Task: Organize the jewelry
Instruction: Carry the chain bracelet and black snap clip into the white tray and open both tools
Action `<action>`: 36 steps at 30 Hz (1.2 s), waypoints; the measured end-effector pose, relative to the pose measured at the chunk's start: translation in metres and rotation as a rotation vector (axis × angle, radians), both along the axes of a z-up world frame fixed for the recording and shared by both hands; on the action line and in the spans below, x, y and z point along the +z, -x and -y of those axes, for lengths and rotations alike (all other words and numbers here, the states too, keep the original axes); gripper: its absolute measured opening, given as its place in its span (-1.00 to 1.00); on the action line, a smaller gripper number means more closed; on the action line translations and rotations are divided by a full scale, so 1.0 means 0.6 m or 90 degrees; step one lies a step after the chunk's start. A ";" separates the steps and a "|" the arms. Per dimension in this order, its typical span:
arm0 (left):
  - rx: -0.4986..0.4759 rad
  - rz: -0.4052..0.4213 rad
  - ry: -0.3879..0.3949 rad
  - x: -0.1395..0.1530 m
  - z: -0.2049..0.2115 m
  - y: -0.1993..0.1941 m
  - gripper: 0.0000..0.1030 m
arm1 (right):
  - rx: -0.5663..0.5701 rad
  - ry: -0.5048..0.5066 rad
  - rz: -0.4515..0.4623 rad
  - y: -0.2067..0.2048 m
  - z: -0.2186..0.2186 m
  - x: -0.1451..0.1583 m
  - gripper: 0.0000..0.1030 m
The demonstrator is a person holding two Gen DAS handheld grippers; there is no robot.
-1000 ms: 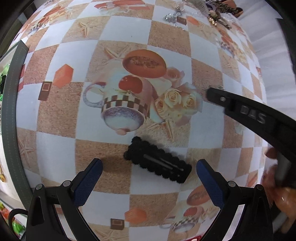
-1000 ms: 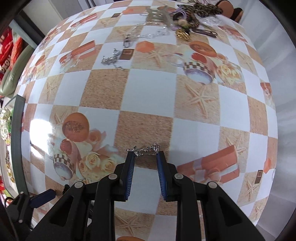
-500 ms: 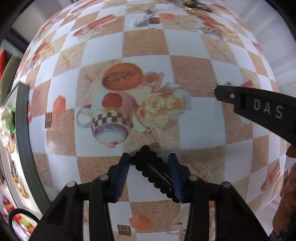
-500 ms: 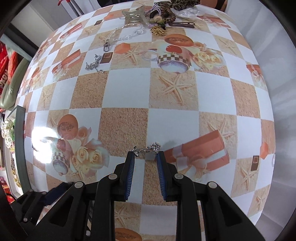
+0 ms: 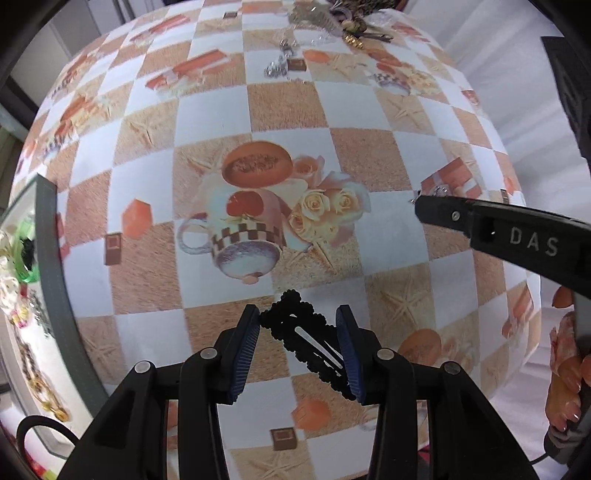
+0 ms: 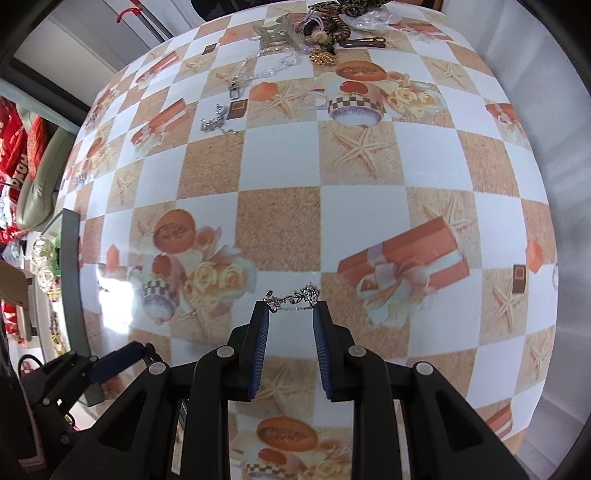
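My left gripper (image 5: 297,315) is shut on a black scalloped hair clip (image 5: 310,341), held slanted between the blue pads just above the checkered tablecloth. My right gripper (image 6: 290,306) is shut on a small silver leaf-shaped piece of jewelry (image 6: 293,297) that spans its fingertips. In the left wrist view the right gripper's black finger (image 5: 480,225) reaches in from the right with the silver piece at its tip. In the right wrist view the left gripper (image 6: 110,363) shows at the lower left.
A grey-rimmed tray (image 5: 51,266) with jewelry pieces sits at the table's left edge. A pile of hair clips, chains and scrunchies (image 6: 321,26) lies at the far end. A silver chain (image 6: 216,120) lies loose nearer. A hand (image 5: 565,369) holds the right gripper.
My left gripper closed on the black hair clip and lifted it off the cloth. The right gripper, still gripping the silver piece, rose and shifted across the table.
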State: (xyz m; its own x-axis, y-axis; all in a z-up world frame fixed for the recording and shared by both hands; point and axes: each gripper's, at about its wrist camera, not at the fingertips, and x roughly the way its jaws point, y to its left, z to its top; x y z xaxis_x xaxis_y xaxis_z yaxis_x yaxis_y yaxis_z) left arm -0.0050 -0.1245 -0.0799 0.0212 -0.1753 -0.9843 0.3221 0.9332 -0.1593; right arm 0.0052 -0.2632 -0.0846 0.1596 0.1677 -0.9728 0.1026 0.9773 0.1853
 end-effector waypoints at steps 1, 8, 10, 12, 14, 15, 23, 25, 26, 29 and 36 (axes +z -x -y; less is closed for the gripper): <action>-0.005 0.005 0.001 0.006 -0.003 -0.004 -0.09 | 0.000 -0.002 -0.001 -0.003 -0.006 0.001 -0.48; -0.022 0.038 0.004 0.047 -0.065 0.006 -0.09 | 0.007 -0.007 -0.006 -0.003 -0.050 0.015 -0.48; -0.022 0.045 0.006 0.057 -0.085 0.008 -0.09 | 0.009 -0.007 -0.007 -0.002 -0.059 0.018 -0.48; -0.021 0.053 0.005 0.065 -0.098 0.005 -0.09 | 0.011 -0.006 -0.009 0.002 -0.069 0.022 -0.48; -0.019 0.059 0.006 0.073 -0.112 0.003 -0.09 | 0.014 -0.005 -0.010 0.004 -0.080 0.025 -0.48; -0.019 0.062 0.006 0.075 -0.115 0.001 -0.09 | 0.013 -0.004 -0.010 0.005 -0.084 0.026 -0.48; -0.010 0.078 0.004 0.096 -0.168 0.002 -0.09 | 0.027 0.004 -0.006 0.010 -0.123 0.045 -0.48; -0.006 0.084 0.008 0.103 -0.181 0.003 -0.09 | 0.033 0.005 -0.004 0.010 -0.132 0.050 -0.48; -0.005 0.087 0.009 0.106 -0.188 0.004 -0.09 | 0.036 0.004 -0.004 0.009 -0.139 0.054 -0.48; 0.006 0.095 0.011 0.115 -0.213 0.006 -0.09 | 0.047 0.001 0.002 0.004 -0.159 0.064 -0.48; 0.066 0.104 0.003 0.125 -0.300 0.016 -0.09 | 0.113 -0.007 0.021 -0.020 -0.236 0.088 -0.48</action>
